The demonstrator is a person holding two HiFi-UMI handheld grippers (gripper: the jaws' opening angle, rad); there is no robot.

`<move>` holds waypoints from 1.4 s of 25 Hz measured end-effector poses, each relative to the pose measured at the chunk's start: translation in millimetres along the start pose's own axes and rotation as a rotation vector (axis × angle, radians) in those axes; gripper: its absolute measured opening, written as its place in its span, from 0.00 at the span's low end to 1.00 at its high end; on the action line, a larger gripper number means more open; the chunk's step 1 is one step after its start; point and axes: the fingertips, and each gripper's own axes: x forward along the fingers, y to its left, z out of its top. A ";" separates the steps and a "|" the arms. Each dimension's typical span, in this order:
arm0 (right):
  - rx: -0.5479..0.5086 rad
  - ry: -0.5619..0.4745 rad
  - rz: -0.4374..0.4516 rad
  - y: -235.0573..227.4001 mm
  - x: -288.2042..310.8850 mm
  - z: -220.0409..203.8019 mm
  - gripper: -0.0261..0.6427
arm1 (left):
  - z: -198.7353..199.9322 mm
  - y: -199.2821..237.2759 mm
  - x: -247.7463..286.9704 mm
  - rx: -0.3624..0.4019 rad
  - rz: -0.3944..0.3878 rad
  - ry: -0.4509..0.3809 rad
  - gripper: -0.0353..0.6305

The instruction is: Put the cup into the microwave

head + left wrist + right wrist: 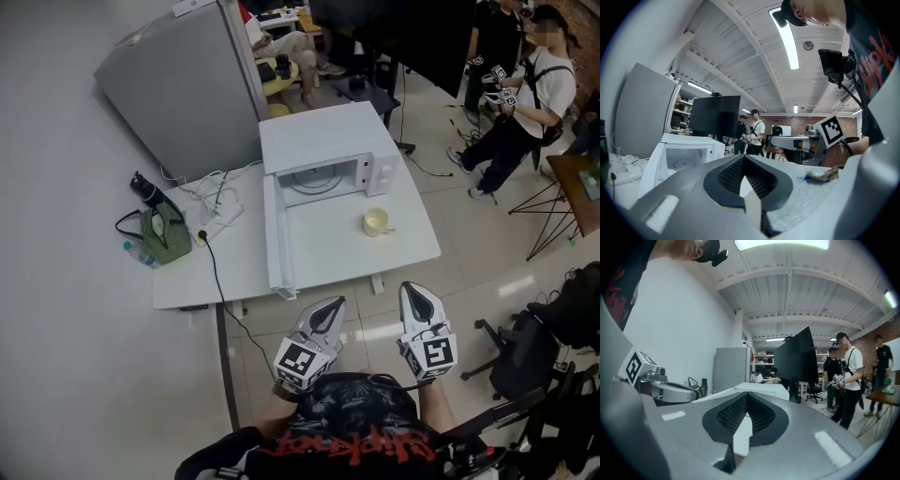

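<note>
A pale yellow cup (376,221) stands on the white table (347,258), right of the white microwave's (323,141) door (279,239), which hangs wide open toward me. The empty cavity with its turntable shows in the left gripper view (686,158). Both grippers hover side by side off the table's front edge, near my chest. My left gripper (330,306) (744,158) is shut and empty. So is my right gripper (415,292) (747,395), which points at the microwave's top (761,389). The cup is hidden in both gripper views.
On the table's left end lie a green bag (164,234), a bottle (141,255) and a power strip with cables (216,211). A grey cabinet (183,89) stands behind. A person (525,94) stands at the back right; a black chair (525,352) is at my right.
</note>
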 end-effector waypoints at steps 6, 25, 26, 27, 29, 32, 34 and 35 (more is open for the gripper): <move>-0.053 0.012 0.030 3.7 68.6 -0.6 0.04 | 2.1 71.2 25.7 -0.009 0.023 0.007 0.06; -0.018 0.063 0.228 -93.8 263.2 -19.2 0.13 | 22.1 194.5 156.7 -0.033 0.156 0.095 0.06; -0.030 0.073 0.226 -91.9 264.2 -24.3 0.15 | 17.5 197.0 157.8 -0.048 0.142 0.111 0.06; -0.045 0.086 0.217 -90.2 264.4 -30.8 0.18 | 13.7 197.1 158.7 -0.051 0.117 0.127 0.06; -0.067 0.121 0.190 -87.4 265.1 -48.5 0.22 | 10.7 191.8 161.0 -0.001 0.039 0.156 0.06; -0.056 0.196 0.163 -88.9 266.2 -85.0 0.41 | 10.5 185.1 164.4 0.064 -0.053 0.166 0.06; -0.040 0.263 0.145 -93.5 265.6 -114.1 0.51 | 18.0 191.1 163.7 0.038 -0.040 0.127 0.06; -0.025 0.295 0.136 -95.1 264.0 -129.1 0.54 | 24.8 198.8 160.4 0.023 0.002 0.096 0.06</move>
